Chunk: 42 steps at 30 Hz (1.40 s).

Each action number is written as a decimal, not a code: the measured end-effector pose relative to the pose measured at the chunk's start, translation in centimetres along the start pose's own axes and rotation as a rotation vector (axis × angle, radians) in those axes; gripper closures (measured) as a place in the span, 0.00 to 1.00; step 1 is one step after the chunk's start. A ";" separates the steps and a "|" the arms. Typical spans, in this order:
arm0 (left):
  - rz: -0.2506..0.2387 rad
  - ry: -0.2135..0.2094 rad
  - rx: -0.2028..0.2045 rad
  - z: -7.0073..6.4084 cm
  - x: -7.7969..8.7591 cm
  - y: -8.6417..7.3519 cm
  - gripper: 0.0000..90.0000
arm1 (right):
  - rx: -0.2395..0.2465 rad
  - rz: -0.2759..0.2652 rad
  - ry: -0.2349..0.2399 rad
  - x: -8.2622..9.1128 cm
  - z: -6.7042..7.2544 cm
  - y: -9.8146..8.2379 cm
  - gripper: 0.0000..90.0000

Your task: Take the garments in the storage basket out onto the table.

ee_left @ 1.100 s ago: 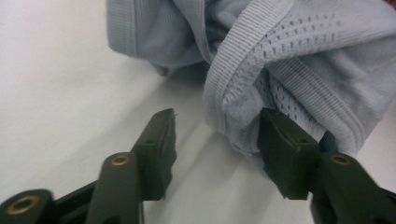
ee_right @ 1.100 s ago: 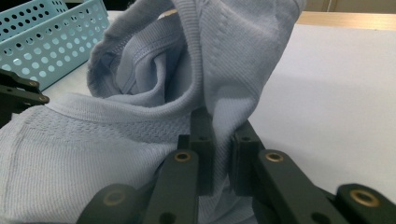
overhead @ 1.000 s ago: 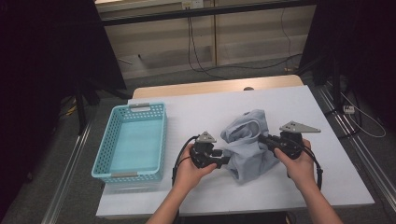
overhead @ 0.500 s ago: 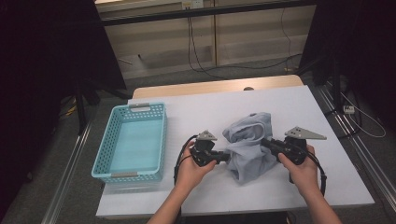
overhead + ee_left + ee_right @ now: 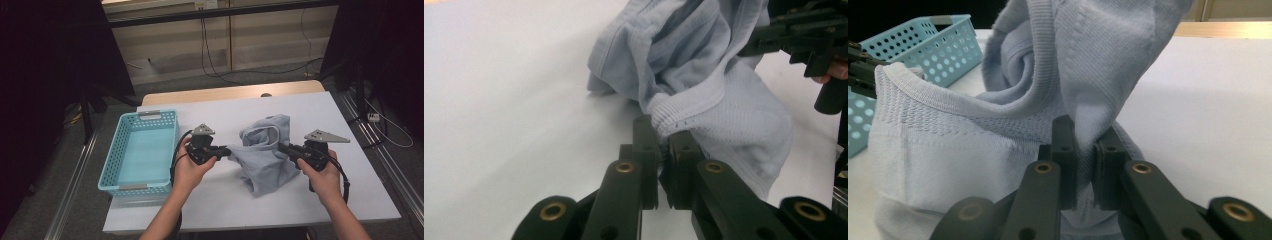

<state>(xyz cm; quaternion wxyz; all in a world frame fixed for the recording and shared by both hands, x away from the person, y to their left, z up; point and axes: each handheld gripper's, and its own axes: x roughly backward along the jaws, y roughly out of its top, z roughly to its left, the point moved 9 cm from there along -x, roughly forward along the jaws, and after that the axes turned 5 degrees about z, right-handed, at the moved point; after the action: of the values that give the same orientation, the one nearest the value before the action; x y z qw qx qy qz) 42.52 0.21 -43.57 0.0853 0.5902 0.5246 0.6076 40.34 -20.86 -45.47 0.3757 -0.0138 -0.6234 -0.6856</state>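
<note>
Left tongs (image 5: 229, 150) and right tongs (image 5: 281, 147) clamped, facing inward.

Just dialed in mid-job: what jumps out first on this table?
The pale blue garment bunched at the middle of the white table, pinched from both sides: the left gripper is shut on its ribbed edge, the right gripper on a fold. At the table's left edge stands an empty light blue basket.

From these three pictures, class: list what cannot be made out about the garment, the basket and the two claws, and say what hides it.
- Light blue garment: its type and full shape, high view; it is bunched and folded on itself.
- Left claw pads: left gripper view, the ribbed hem covers them.
- Right claw pads: right gripper view, fabric hangs over them.
- Blue basket: right gripper view, garment and picture edge cut it off.
</note>
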 end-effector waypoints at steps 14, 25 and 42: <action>-0.051 0.067 -0.037 1.2 3.2 4.5 0.95 | 0.008 -0.020 0.053 0.4 1.5 1.8 0.93; 0.010 0.047 -0.048 1.1 0.5 1.4 0.74 | -0.021 0.008 0.031 -0.1 0.4 -1.2 0.93; 0.034 0.074 0.023 2.4 -0.5 -1.5 0.42 | -0.008 0.075 0.018 -1.0 0.4 -4.7 0.93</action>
<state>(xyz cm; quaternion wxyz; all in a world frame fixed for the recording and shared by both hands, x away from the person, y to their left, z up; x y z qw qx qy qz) 43.82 1.78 -45.63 0.0487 0.5771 0.5242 0.6243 38.38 -20.25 -49.81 0.4067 -0.0326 -0.6164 -0.6735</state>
